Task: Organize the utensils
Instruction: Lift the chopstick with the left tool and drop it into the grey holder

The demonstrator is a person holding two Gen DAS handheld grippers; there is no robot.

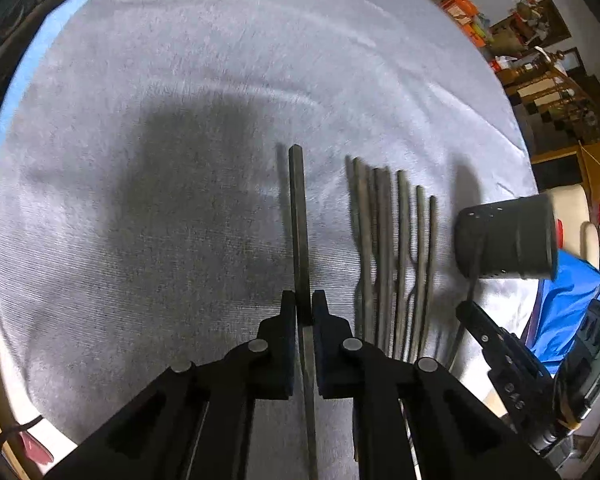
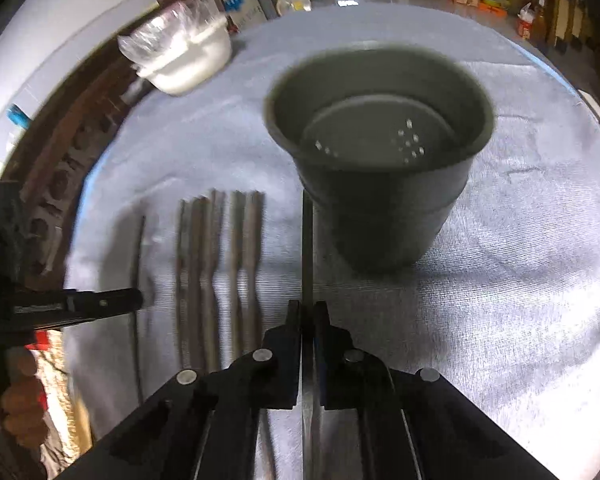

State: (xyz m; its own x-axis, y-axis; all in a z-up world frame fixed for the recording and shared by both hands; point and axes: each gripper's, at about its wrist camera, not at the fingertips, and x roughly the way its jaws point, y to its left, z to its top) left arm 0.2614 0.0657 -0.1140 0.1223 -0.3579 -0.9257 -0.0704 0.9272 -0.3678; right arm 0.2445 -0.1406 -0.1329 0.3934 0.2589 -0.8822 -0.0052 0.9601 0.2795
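Note:
My left gripper (image 1: 303, 300) is shut on a dark utensil (image 1: 298, 216) whose handle points away over the grey cloth. Several dark utensils (image 1: 392, 256) lie side by side to its right; they also show in the right wrist view (image 2: 220, 264). My right gripper (image 2: 307, 312) is shut on another dark utensil (image 2: 307, 248), its handle reaching up to the near wall of a dark perforated holder cup (image 2: 380, 152) that stands upright. In the left wrist view the cup (image 1: 508, 236) is at far right, and the right gripper (image 1: 488, 332) holds its utensil below it.
A grey cloth (image 1: 180, 120) covers the round table. A white container with a plastic bag (image 2: 184, 56) stands at the far left edge in the right wrist view. The left gripper (image 2: 100, 304) shows at the left there. Furniture and boxes fill the room beyond.

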